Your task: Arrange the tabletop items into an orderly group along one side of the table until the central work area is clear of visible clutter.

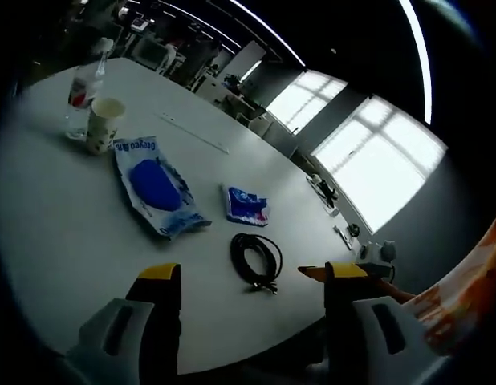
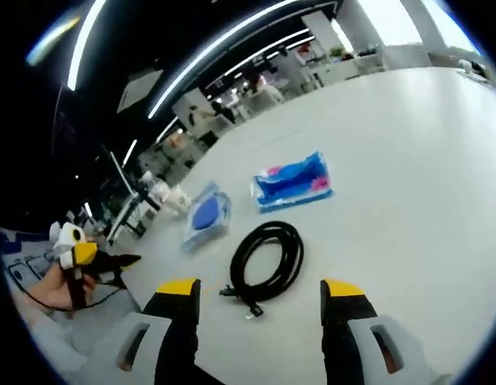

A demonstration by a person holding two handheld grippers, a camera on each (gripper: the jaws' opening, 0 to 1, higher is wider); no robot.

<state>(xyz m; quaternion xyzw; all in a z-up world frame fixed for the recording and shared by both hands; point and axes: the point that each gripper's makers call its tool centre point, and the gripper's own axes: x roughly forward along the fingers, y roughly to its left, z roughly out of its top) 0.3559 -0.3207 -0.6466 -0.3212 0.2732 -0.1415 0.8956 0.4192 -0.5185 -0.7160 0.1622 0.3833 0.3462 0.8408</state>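
In the left gripper view, the left claw (image 1: 252, 281) rises from the bottom of the frame with its yellow-tipped jaws apart and nothing between them. The white round counter (image 1: 63, 241) spreads ahead. Just past the jaws, in the lower centre, lies a coiled black cable (image 1: 256, 258). Above it sits a small blue-and-white printed packet (image 1: 246, 204), and to its left a larger blue plastic pouch with a dark blue oval (image 1: 156, 186). In the upper left stand a cream paper cup (image 1: 103, 124) and, just behind it, a clear plastic bottle with a red label (image 1: 85, 88), close together near the far edge.

In the right gripper view, the right claw (image 2: 260, 293) also stands apart and empty at the bottom. The cable (image 2: 268, 261) lies just ahead between the jaws' line, with the small packet (image 2: 294, 181) beyond it at centre and the larger pouch (image 2: 206, 215) to the left. At the left edge a hand (image 2: 59, 281) holds the other gripper.

Nothing is gripped, so this looks like the approach to the cable. The next move likely calls for lowering a claw over the coil, pinching several loops together so it doesn't unravel, then carrying it toward the cup and bottle.
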